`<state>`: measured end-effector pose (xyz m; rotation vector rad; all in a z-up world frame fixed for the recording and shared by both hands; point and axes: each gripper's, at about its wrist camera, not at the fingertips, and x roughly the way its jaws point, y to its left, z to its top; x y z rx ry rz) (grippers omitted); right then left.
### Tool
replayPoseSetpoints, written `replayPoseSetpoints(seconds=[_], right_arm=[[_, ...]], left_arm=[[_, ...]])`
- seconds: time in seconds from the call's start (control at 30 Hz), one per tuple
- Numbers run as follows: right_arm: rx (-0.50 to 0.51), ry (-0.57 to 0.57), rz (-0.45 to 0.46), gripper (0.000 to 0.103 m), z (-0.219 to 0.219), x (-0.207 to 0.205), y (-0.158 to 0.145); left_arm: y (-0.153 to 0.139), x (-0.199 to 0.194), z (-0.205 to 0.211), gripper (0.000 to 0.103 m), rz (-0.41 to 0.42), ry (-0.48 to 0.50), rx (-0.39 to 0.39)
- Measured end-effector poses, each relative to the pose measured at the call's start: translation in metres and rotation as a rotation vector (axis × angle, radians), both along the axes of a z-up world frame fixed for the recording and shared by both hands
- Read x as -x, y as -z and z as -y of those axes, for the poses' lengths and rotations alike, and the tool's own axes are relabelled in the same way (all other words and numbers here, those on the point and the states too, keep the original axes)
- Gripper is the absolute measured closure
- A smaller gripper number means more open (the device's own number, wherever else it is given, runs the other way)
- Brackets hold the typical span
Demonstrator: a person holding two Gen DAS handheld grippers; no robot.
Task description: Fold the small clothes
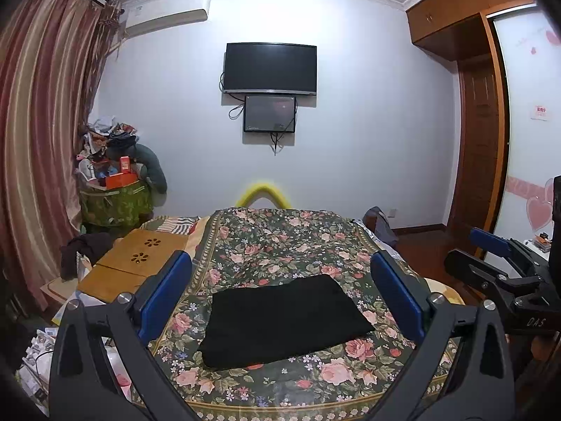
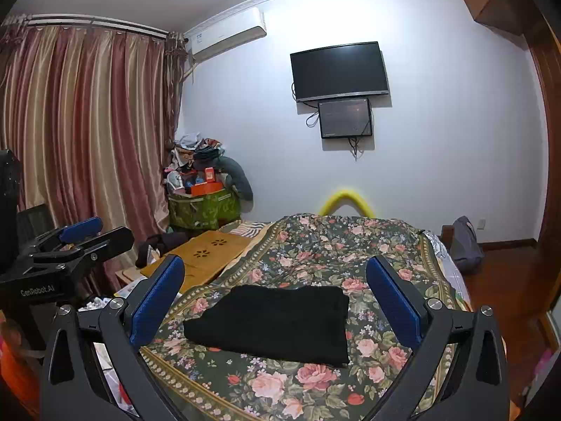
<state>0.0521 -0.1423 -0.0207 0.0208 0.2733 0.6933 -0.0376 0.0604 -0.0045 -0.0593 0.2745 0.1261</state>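
A black garment (image 1: pixel 285 321) lies folded into a flat rectangle on the floral bedspread (image 1: pixel 280 242); it also shows in the right wrist view (image 2: pixel 277 322). My left gripper (image 1: pixel 280 291) is open and empty, held above and in front of the garment, with blue pads (image 1: pixel 164 294) wide apart. My right gripper (image 2: pixel 277 298) is open and empty too, held above the garment. The right gripper shows at the right edge of the left wrist view (image 1: pixel 498 256). The left gripper shows at the left edge of the right wrist view (image 2: pixel 77 238).
A wooden lap table (image 1: pixel 133 263) lies on the bed's left side. A green bag piled with clutter (image 1: pixel 112 189) stands in the corner by the curtain (image 1: pixel 38 140). A dark backpack (image 2: pixel 464 242) sits on the floor right of the bed. A wardrobe (image 1: pixel 480 133) stands at right.
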Motion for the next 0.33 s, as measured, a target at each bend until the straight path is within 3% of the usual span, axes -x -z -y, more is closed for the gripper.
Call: replayPoseSetpoints(seconds=[0.33], right_arm=[[0.002,0.011,-0.019,0.000,-0.0072,0.0034,0.0034]], left_arm=[[0.0012,-0.0051,-0.0036,0.000,-0.011,-0.003,0.008]])
